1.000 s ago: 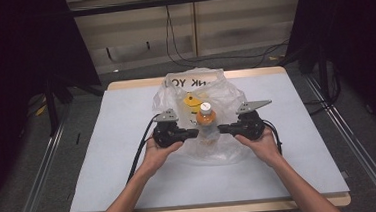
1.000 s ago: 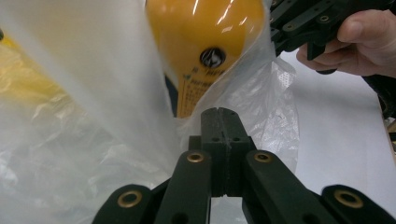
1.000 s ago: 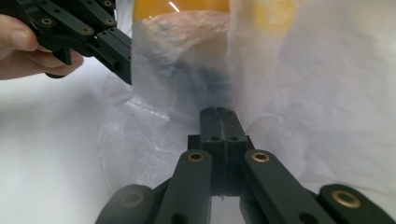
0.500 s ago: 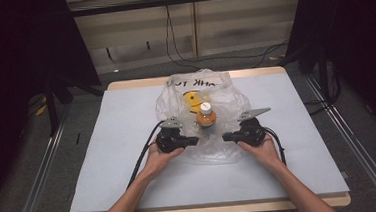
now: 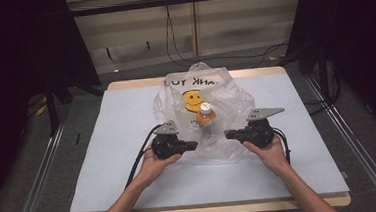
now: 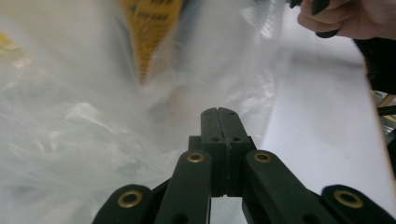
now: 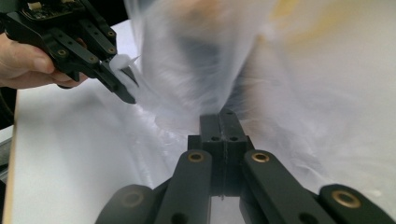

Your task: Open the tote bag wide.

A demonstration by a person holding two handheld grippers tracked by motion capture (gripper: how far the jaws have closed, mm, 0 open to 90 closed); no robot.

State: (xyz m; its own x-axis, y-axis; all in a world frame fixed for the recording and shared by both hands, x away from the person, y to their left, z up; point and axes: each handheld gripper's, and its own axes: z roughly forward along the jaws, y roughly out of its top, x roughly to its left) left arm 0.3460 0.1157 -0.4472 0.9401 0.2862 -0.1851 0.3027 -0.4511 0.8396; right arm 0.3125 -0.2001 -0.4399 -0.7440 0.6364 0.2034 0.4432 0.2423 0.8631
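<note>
A clear plastic bag (image 5: 176, 104) with a yellow smiley face lies on the white table (image 5: 131, 190). Inside it stands an orange bottle (image 5: 205, 116) with a white cap, which looms blurred as yellow (image 6: 149, 32) in the left gripper view. My left gripper (image 5: 195, 145) is at the bag's near left edge and my right gripper (image 5: 227, 134) at its near right edge, tips facing each other. Both are shut. The left gripper (image 7: 126, 91) pinches a fold of the film. Bag film meets the closed tips of the left gripper (image 6: 219, 112) and the right gripper (image 7: 223, 114).
The table has a wooden rim and drops off on every side. Metal rails (image 5: 40, 171) run along the floor on both sides. Cables (image 5: 181, 41) hang at the back wall. A black cable (image 5: 139, 159) trails from the left gripper across the tabletop.
Both hands have drawn slightly toward the near edge and apart. The bag's near edge is stretched wider between the grippers, and the bag's top has shifted back.
</note>
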